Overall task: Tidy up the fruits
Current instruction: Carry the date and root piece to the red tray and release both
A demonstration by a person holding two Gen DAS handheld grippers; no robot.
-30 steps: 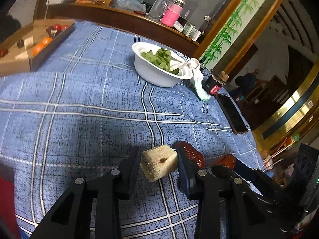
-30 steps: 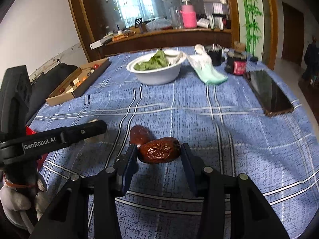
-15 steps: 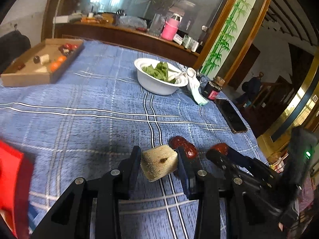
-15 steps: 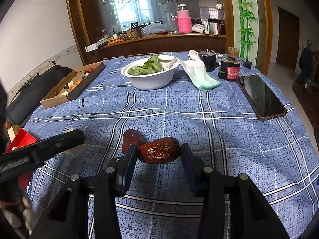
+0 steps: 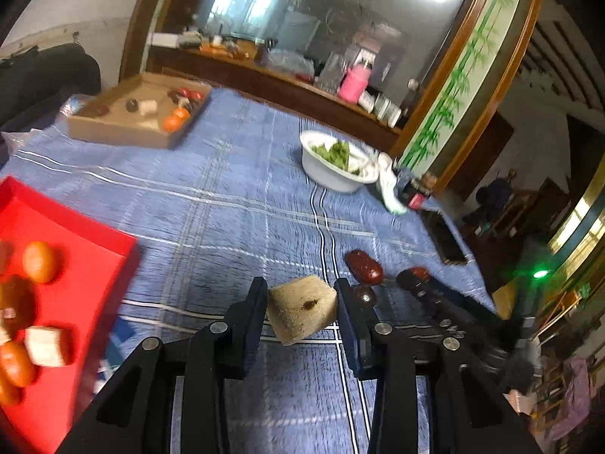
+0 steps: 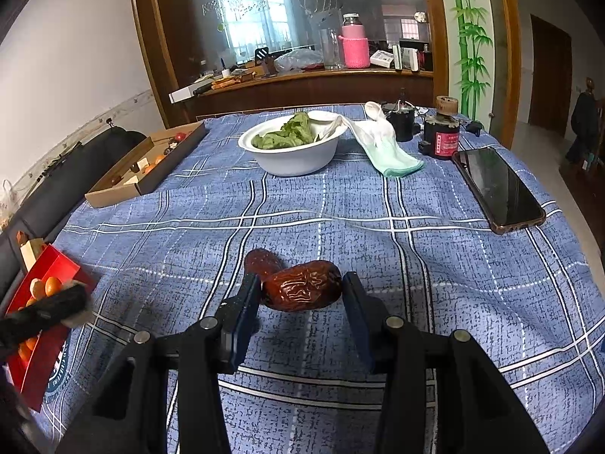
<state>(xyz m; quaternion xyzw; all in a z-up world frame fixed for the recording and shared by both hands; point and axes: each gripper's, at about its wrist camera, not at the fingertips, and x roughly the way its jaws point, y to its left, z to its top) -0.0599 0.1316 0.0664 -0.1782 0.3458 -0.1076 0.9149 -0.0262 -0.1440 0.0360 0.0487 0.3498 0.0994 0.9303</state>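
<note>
My left gripper is shut on a pale tan fruit chunk and holds it above the blue checked cloth. A red tray with oranges and white chunks lies at the left; it also shows in the right wrist view. My right gripper is shut on a wrinkled red date just above the cloth. A second date lies on the cloth behind it and also shows in the left wrist view. The right gripper shows in the left wrist view at the right.
A cardboard box with fruit pieces sits at the far left. A white bowl of greens, a white glove, two dark jars and a phone lie across the far and right side of the table.
My left gripper has lifted and swung left with the chunk, and the red tray has come into view. My right gripper has risen slightly with the date.
</note>
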